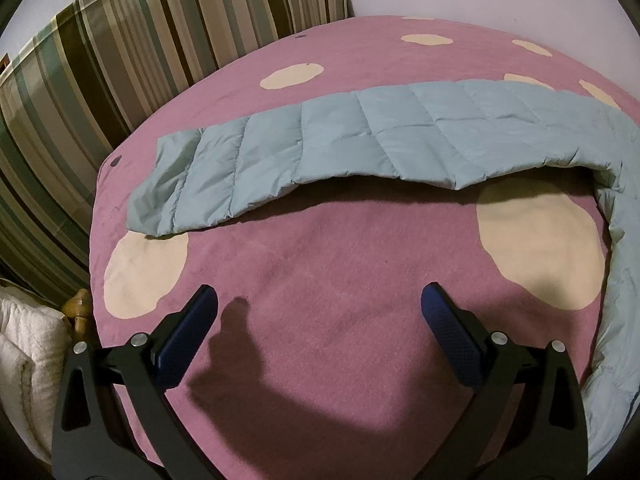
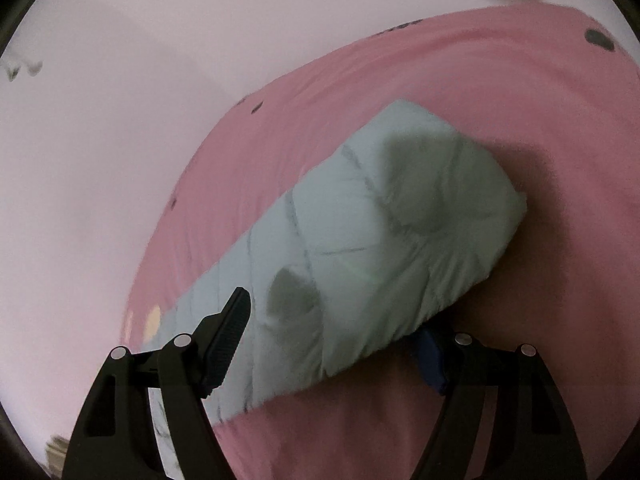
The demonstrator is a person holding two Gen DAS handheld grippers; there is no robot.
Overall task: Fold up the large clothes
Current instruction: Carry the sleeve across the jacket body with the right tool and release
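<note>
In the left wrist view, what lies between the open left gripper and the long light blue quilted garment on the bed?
Only bare pink blanket with a shadow on it lies between the left gripper and the light blue quilted garment, in the left wrist view.

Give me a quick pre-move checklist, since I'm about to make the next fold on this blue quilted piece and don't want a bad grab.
1. Left hand-held gripper empty, open: ok.
2. Its path is bare pink bedspread: ok.
3. Blue quilted garment lying as a long strip, right end curving toward the camera: ok.
4. Garment between the fingers of the right hand-held gripper: ok.
5. Right pads pressing the fabric: cannot tell; the far finger is hidden beneath it.
6. Right wrist view sharp enough to judge the grasp: not ok, blurred.
</note>
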